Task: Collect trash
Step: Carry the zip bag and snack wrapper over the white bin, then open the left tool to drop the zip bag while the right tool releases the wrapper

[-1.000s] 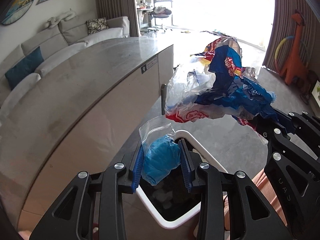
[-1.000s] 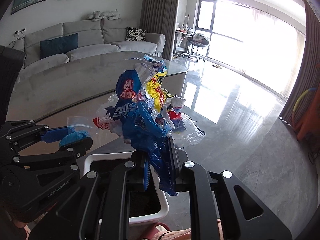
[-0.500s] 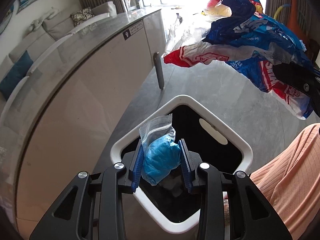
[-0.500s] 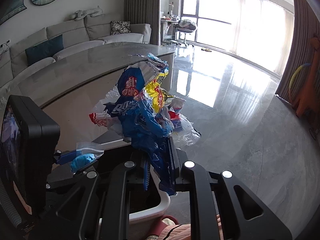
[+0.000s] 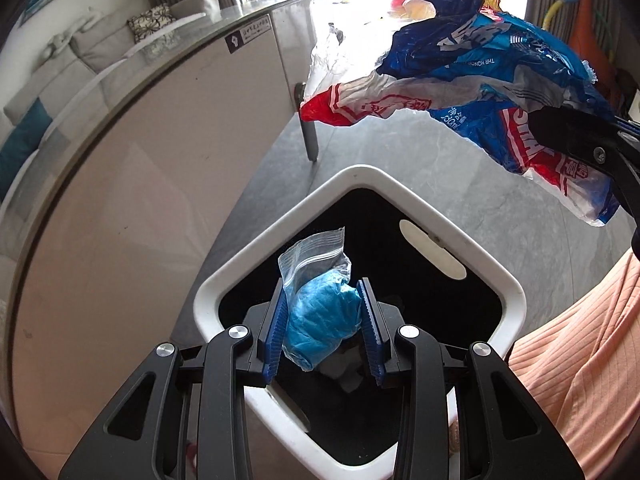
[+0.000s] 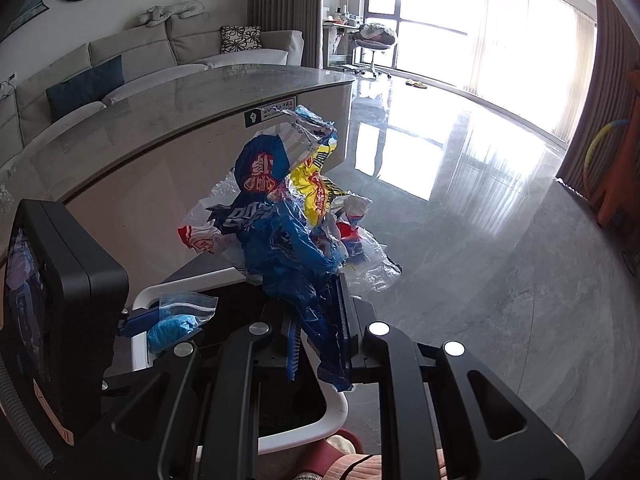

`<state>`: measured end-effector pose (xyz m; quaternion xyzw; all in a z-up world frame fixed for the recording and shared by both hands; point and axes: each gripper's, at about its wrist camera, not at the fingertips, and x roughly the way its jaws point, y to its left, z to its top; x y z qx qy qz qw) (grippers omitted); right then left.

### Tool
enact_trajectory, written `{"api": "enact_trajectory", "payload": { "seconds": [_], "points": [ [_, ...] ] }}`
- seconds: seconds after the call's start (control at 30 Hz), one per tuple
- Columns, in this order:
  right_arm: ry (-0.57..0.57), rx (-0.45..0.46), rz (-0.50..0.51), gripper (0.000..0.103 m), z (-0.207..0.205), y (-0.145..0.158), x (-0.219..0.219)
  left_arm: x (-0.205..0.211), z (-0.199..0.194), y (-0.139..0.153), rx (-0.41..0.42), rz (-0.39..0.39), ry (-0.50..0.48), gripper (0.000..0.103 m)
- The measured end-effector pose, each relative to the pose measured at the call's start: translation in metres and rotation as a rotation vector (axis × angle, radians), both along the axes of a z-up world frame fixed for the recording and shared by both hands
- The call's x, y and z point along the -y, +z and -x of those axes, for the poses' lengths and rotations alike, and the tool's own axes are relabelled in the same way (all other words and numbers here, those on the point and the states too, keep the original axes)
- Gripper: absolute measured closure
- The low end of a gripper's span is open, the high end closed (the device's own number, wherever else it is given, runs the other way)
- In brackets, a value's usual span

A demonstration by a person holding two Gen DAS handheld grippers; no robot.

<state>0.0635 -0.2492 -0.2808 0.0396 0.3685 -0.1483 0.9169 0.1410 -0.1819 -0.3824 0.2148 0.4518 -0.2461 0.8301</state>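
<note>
The left gripper [image 5: 323, 322] clamps its blue ribbed pads on a clear zip-top bag [image 5: 318, 300] stuffed with something crumpled and blue, perhaps a disposable glove or shoe cover; the wad is too bunched to say which. The bag hangs directly over the dark opening of a white-rimmed trash bin [image 5: 362, 176], with its zip strip sticking up past the fingertips. The bin stands on a grey stone-look floor [image 6: 500, 272], just beside the pale curved side of a marble-topped counter [image 5: 132, 184].

The right gripper [image 6: 318, 320] is closed tight on a bundle of crumpled plastic wrappers [image 6: 288, 216], blue, red, yellow and clear, whose bulk rises above and ahead of the jaws while a blue tail trails down between them. In the left wrist view that bundle [image 5: 472, 80] sits above and beyond the bin's far corner. A peach ribbed sleeve or trouser leg [image 5: 580, 344] shows at the right edge. A grey sofa [image 6: 160, 64] lies behind the counter.
</note>
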Motion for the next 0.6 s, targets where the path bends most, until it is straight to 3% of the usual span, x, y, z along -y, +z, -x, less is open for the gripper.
{"api": "enact_trajectory", "payload": {
  "seconds": [0.6],
  "points": [
    [0.003, -0.071, -0.012, 0.086, -0.026, -0.029, 0.007, -0.004, -0.019, -0.031, -0.057, 0.034, -0.022, 0.067]
  ]
}}
